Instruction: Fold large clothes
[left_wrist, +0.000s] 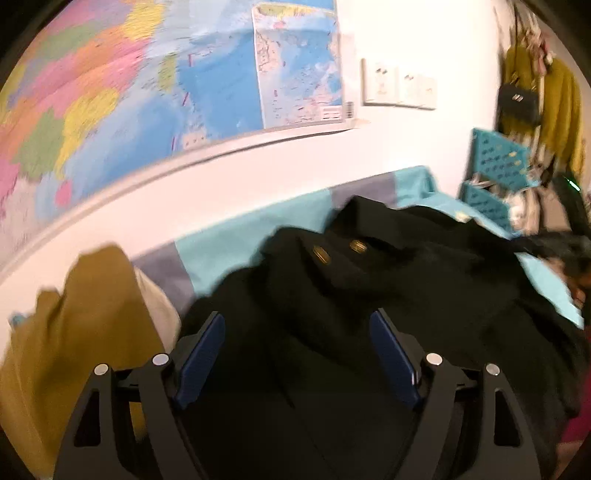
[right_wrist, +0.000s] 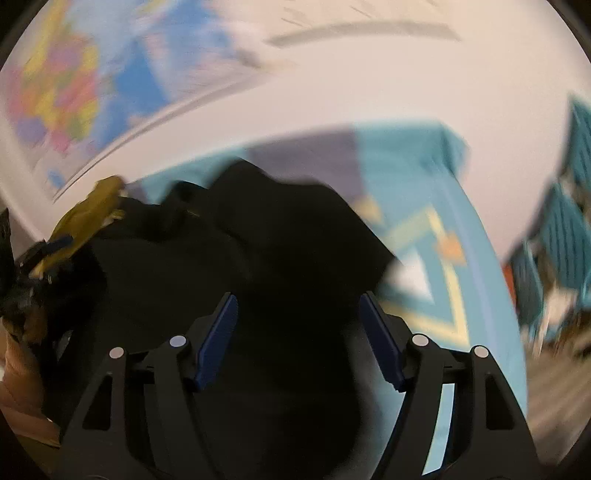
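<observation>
On the bed's turquoise-and-grey sheet (left_wrist: 236, 236), going left to right, a soft mustard garment (left_wrist: 85, 325) lies bunched, then a heavy black coat (left_wrist: 388, 280) with two brass buttons (left_wrist: 340, 251) sprawls in thick matte folds, its length running from near left toward the far right. Both the left tool (left_wrist: 297, 354) and the right tool (right_wrist: 297, 332) hover over it, blue ribbed pads (left_wrist: 201, 358) spread wide, gripping nothing. Turquoise perforated baskets (left_wrist: 495, 158) stand far right.
</observation>
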